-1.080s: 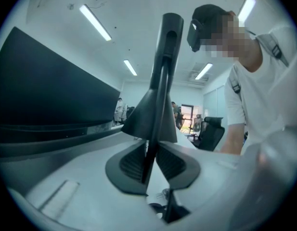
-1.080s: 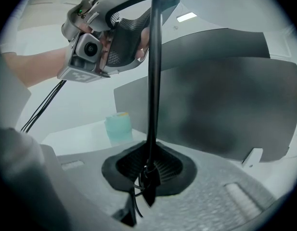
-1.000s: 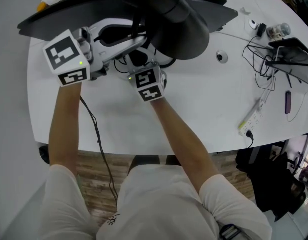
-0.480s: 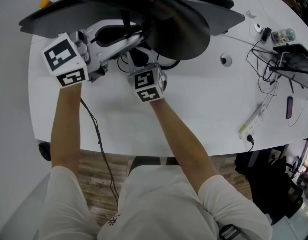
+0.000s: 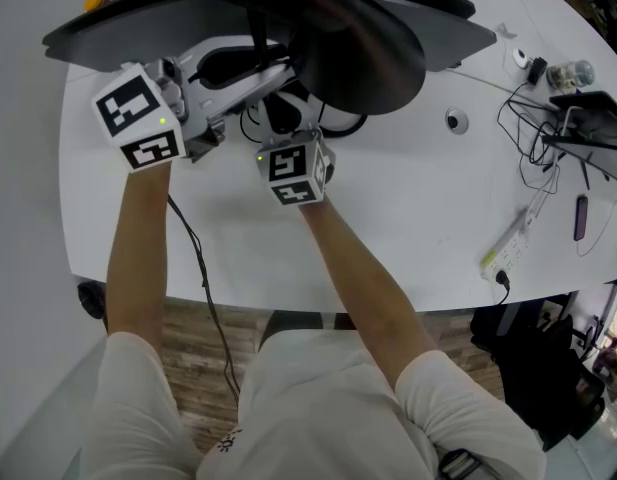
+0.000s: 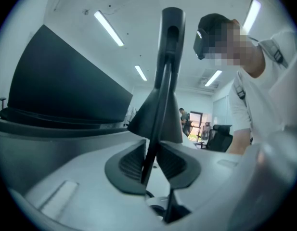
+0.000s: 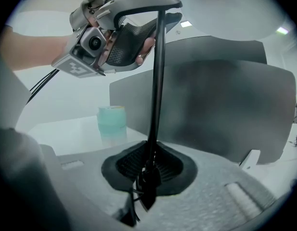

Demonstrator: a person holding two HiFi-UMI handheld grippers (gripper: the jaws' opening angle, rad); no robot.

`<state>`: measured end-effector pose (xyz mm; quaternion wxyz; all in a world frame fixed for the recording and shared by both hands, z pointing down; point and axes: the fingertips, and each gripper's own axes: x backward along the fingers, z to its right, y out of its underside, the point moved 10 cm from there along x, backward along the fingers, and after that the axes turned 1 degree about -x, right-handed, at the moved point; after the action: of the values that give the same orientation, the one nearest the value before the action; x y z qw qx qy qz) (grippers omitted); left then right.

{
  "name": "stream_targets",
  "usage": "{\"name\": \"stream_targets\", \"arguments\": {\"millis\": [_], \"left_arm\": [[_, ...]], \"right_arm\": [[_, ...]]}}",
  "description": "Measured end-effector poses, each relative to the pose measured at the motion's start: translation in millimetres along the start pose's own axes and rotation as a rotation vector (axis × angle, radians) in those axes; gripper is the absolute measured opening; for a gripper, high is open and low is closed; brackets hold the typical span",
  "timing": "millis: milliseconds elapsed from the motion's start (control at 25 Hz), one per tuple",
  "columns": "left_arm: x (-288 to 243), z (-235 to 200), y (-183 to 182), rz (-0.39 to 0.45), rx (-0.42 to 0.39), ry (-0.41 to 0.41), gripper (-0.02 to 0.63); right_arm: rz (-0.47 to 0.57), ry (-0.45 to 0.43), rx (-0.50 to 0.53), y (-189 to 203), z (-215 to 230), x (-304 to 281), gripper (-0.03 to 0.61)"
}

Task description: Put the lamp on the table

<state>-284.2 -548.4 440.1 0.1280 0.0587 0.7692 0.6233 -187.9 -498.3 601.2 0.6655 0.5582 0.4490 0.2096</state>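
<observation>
Both the left gripper (image 6: 150, 166) and right gripper (image 7: 149, 170) pinch the lamp (image 5: 360, 53) by its thin stem above the table (image 5: 418, 218), jaws easing open, so if the base is not yet flat the top-heavy lamp could slip or topple.

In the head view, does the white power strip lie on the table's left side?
No, the power strip lies near the right front edge of the table.

My head camera looks steeply down on the white table (image 5: 408, 208), my arms (image 5: 358, 268) running up mid-frame. The camera on my left gripper (image 5: 278, 78) sits low and close, gazing up the lamp pole (image 6: 160, 95) toward the ceiling (image 6: 114, 13). The one on my right gripper (image 5: 288, 133) shares that pole at equal closeness, with my left gripper at upper left.
</observation>
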Motion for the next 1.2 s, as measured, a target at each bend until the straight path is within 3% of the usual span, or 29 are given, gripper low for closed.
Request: {"name": "stream_targets", "arguments": {"millis": [320, 400, 480, 720, 920, 1080, 1160, 1200], "left_arm": [[3, 1, 7, 0.043, 0.080, -0.058, 0.106], [4, 2, 8, 0.035, 0.085, -0.077, 0.130], [7, 4, 9, 0.023, 0.084, -0.093, 0.129], [23, 22, 15, 0.039, 0.102, -0.213, 0.130], [35, 58, 16, 0.050, 0.076, -0.329, 0.127], [35, 106, 18, 0.056, 0.069, -0.406, 0.083], [32, 131, 20, 0.052, 0.068, -0.426, 0.074], [29, 144, 20, 0.046, 0.061, -0.437, 0.069]], "right_arm": [[0.006, -0.038, 0.054, 2, 1, 3, 0.060], [0.001, -0.054, 0.060, 4, 3, 7, 0.110], [-0.002, -0.055, 0.061, 6, 4, 12, 0.110], [-0.005, -0.068, 0.039, 8, 8, 47, 0.110], [0.012, -0.195, 0.012, -5, 6, 94, 0.106], [0.014, -0.284, 0.041, -17, 8, 145, 0.100], [0.024, -0.306, 0.076, -24, 10, 173, 0.038], [0.032, -0.318, 0.088, -27, 11, 188, 0.037]]}}
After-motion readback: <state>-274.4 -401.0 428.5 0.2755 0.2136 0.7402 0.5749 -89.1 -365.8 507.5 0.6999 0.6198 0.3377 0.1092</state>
